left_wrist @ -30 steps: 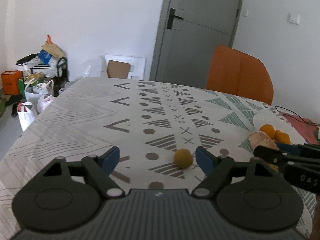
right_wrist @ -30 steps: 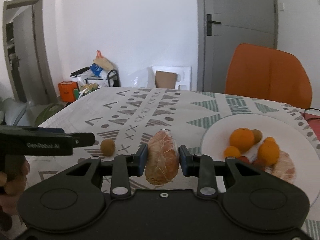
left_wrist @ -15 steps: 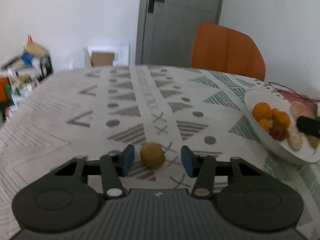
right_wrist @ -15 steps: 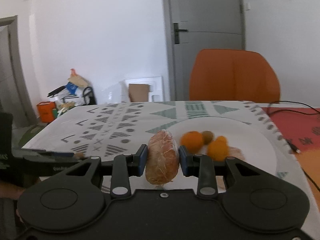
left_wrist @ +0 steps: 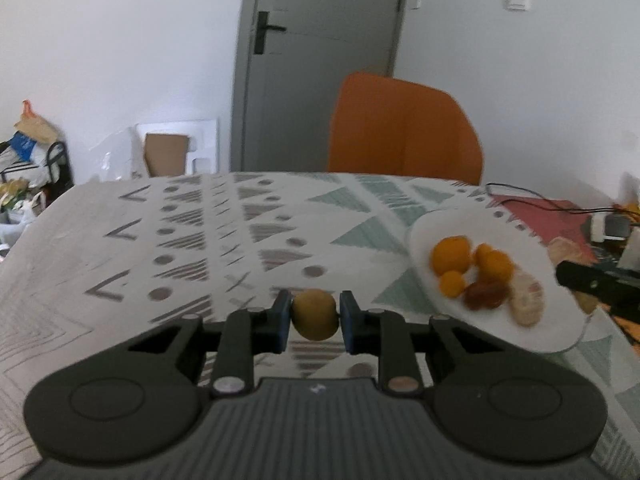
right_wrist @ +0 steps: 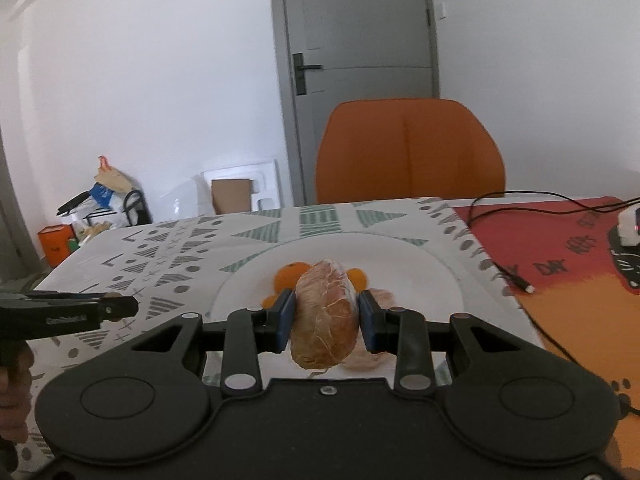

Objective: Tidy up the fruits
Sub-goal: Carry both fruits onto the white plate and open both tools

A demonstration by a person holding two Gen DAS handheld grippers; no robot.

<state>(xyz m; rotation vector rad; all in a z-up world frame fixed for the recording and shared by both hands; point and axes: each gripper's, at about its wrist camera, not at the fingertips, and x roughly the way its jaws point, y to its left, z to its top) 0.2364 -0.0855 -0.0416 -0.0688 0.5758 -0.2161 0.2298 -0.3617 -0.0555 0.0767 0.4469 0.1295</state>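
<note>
**Both fruits clamped, plate ahead**

Gripping across its middle suited that small brown fruit (left_wrist: pixel 315 314): round, firm and light by the look of it, but apt to roll. Your left gripper (left_wrist: pixel 315 320), wide apart a second before, had just closed on it above the tablecloth (left_wrist: pixel 120 248). Your right gripper (right_wrist: pixel 325 320) stayed clamped on the soft peeled citrus (right_wrist: pixel 325 320), which now hung over the white plate (right_wrist: pixel 420 280) rather than beside it.

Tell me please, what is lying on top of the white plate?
On the white plate I see three oranges, one dark red fruit and a peeled citrus piece. Anything under them is covered, and the right wrist view blocks part of the plate.
</note>
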